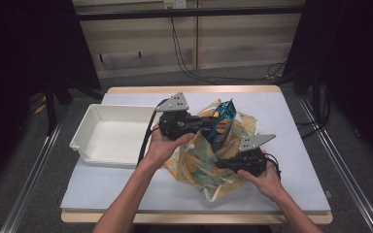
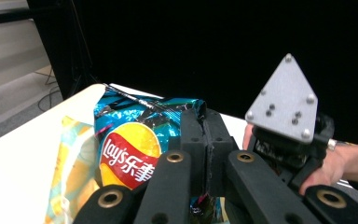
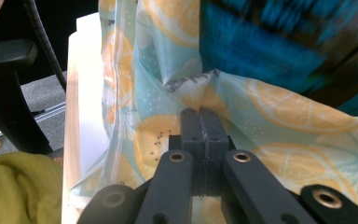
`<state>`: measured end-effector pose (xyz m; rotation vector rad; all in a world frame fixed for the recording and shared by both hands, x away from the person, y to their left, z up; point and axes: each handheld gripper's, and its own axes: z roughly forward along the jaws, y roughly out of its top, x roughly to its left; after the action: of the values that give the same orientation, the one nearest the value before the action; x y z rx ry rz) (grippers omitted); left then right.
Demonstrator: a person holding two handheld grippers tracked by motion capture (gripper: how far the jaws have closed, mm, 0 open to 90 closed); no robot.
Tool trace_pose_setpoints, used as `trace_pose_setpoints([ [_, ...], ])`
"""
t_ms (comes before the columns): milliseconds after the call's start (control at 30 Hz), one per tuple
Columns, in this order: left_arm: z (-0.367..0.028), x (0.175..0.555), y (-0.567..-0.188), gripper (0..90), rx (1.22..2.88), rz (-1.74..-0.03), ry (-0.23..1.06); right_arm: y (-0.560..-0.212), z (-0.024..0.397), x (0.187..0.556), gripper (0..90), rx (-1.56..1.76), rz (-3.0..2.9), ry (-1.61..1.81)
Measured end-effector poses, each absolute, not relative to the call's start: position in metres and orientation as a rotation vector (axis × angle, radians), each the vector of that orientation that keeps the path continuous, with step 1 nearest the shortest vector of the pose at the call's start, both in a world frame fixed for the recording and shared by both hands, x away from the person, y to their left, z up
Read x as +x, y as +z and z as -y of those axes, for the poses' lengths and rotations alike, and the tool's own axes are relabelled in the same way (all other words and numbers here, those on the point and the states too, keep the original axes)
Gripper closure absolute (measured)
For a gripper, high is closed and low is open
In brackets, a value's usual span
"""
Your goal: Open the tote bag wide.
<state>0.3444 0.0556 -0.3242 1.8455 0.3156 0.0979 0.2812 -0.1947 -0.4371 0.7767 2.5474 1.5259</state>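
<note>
A blue Lay's chip bag (image 1: 222,122) (image 2: 130,144) hangs upright over a lemon-print bag (image 1: 199,160) (image 2: 72,163) that lies crumpled mid-table. My left gripper (image 1: 208,123) (image 2: 205,122) is shut on the chip bag's upper edge, its jaws pressed together. My right gripper (image 1: 219,165) (image 3: 200,116) is shut on a fold of the lemon-print bag (image 3: 279,121) at its near right side. In the right gripper view the chip bag (image 3: 261,42) is a blue blur just above that fold. The right gripper's grey plate (image 2: 284,102) appears beyond the left jaws.
A white empty tray (image 1: 93,122) stands at the table's left, close to my left hand. The pale mat (image 1: 291,131) has free room to the right and along the front. Black curtains flank the table; cables run on the floor behind.
</note>
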Motion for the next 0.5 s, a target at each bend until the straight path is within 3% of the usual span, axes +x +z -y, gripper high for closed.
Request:
trace_pose_setpoints([
  [500, -0.056, 0.352, -0.286, 89.6, 1.781, -0.287, 0.119, -0.451, 0.207, 0.283, 90.0, 0.837, -2.558, 1.465],
])
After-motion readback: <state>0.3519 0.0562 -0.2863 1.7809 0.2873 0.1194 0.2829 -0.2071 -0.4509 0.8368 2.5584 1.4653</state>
